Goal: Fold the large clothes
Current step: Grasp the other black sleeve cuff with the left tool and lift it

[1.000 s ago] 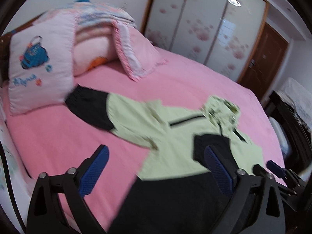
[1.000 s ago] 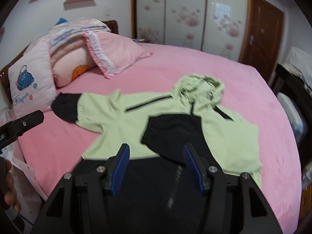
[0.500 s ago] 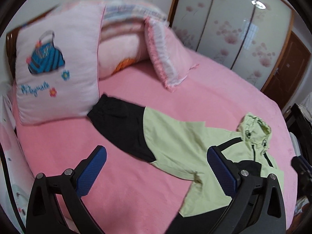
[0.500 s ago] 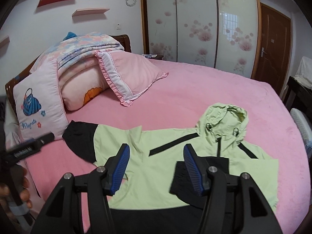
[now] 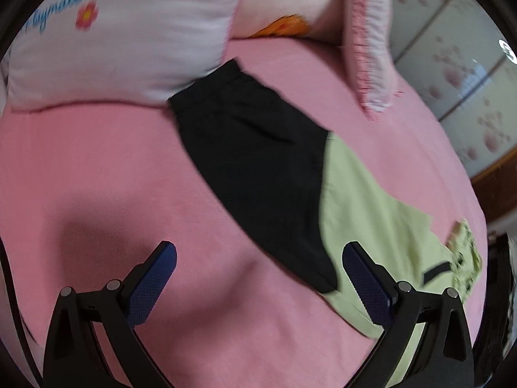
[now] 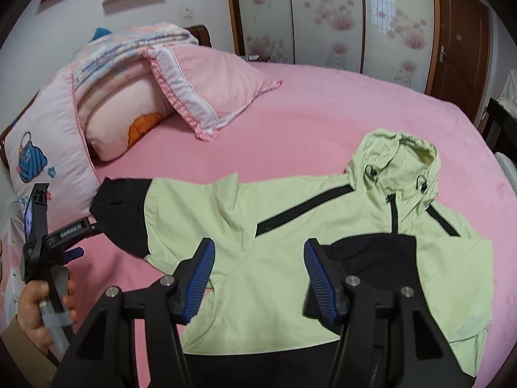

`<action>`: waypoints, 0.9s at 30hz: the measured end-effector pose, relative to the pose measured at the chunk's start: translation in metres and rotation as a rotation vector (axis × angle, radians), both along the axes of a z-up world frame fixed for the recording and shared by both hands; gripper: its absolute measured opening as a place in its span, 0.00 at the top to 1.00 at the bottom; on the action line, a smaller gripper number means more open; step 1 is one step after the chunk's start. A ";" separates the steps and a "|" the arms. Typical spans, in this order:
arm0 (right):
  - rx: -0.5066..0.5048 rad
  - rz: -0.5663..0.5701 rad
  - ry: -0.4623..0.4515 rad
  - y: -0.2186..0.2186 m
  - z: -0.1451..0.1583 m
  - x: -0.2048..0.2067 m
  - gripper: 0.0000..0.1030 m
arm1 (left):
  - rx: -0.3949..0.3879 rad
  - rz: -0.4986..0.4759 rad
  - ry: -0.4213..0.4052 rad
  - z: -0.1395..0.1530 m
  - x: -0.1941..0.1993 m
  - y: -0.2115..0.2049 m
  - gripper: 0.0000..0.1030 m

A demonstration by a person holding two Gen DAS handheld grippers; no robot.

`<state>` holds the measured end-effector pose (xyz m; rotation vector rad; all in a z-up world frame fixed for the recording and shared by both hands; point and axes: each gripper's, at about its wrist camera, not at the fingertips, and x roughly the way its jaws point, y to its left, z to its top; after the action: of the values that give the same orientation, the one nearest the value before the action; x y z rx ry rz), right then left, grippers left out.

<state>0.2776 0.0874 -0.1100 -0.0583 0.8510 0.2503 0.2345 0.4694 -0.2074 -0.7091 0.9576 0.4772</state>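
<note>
A light green and black hooded jacket (image 6: 290,213) lies flat on the pink bed (image 6: 323,103). Its right sleeve is folded across the chest, the black cuff (image 6: 371,258) near the zip. Its other sleeve stretches left, ending in a black cuff (image 5: 258,161) beside a pillow. My left gripper (image 5: 258,258) is open and empty, low over the bed just short of that black sleeve; it also shows in the right wrist view (image 6: 74,242). My right gripper (image 6: 258,255) is open and empty, above the jacket's lower chest.
A white pillow with a blue bag print (image 6: 42,148), a pink frilled pillow (image 6: 210,87) and a folded quilt (image 6: 129,48) are piled at the bed's head. A flowered wardrobe (image 6: 339,16) and a brown door (image 6: 458,38) stand behind. Dark furniture (image 6: 501,123) stands at right.
My left gripper has swung left and dropped close to the outstretched black sleeve. My right gripper has drawn back and up from the folded sleeve. Both stay open.
</note>
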 end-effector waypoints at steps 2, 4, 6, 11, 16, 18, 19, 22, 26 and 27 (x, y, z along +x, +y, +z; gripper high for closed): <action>-0.005 0.003 0.017 -0.001 -0.010 0.001 0.44 | -0.056 0.023 0.025 -0.017 0.006 0.008 0.03; -0.013 0.003 0.031 -0.003 -0.018 0.002 0.44 | -0.099 0.040 0.033 -0.031 0.015 0.011 0.04; -0.012 0.001 0.049 -0.008 -0.026 0.003 0.44 | -0.092 0.056 0.058 -0.040 0.023 0.011 0.09; -0.014 -0.022 0.072 -0.028 -0.038 0.002 0.44 | 0.041 0.062 0.107 -0.057 0.042 0.000 0.72; -0.020 -0.067 0.089 -0.060 -0.046 0.003 0.44 | 0.118 0.010 0.058 -0.039 0.048 -0.019 0.98; -0.014 -0.091 0.094 -0.075 -0.048 0.003 0.44 | 0.203 -0.027 -0.004 -0.013 0.045 -0.037 0.98; -0.007 -0.107 0.098 -0.084 -0.048 0.002 0.44 | 0.228 -0.044 -0.038 0.000 0.044 -0.044 0.98; 0.014 -0.146 0.104 -0.107 -0.049 -0.005 0.44 | 0.305 -0.137 -0.170 0.049 0.038 -0.086 0.98; 0.051 -0.218 0.107 -0.148 -0.048 -0.022 0.44 | 0.395 -0.350 -0.324 0.107 0.041 -0.173 0.98; 0.058 -0.236 0.109 -0.159 -0.048 -0.026 0.44 | 0.401 -0.412 -0.351 0.117 0.042 -0.197 0.98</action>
<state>0.2513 -0.0712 -0.1584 0.1109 0.9496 0.0568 0.2764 0.2724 -0.0906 -0.2090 0.6249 0.1608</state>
